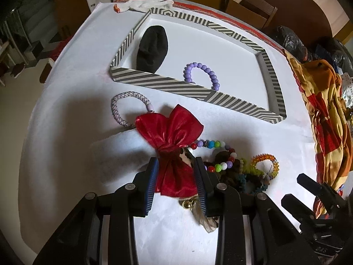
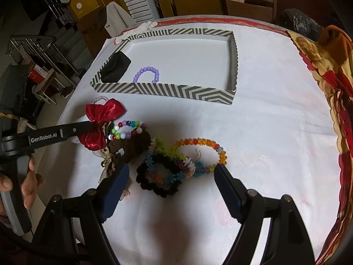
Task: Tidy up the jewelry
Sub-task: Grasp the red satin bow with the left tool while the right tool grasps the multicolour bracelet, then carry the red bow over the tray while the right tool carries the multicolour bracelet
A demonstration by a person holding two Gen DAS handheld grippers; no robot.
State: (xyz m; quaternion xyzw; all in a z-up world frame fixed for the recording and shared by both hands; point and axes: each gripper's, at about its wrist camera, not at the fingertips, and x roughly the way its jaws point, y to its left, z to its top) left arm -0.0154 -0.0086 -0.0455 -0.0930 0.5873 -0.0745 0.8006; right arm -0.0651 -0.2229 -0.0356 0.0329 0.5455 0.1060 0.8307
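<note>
Left gripper (image 1: 176, 170) pinching red bow (image 1: 169, 130); right gripper (image 2: 171, 176) wide open, empty, over bracelets (image 2: 176, 161).

A table (image 2: 264, 132) under a white cloth carries everything. Toward its far side sits a striped tray (image 2: 176, 90). Nearer, on the cloth, lie a red bow (image 1: 172, 132), a braided lilac ring (image 1: 123, 108) just behind it, a multicoloured bead bracelet (image 2: 128, 130), a brown scrunchie (image 2: 134, 145), a black scrunchie (image 2: 158, 183), a flower-bead bracelet (image 2: 169, 154) and an orange bead bracelet (image 2: 203, 143), bunched and overlapping. A white glove (image 1: 150, 3) rests at the far edge, and a patterned red-and-yellow cloth (image 2: 331, 88) drapes the right side.
</note>
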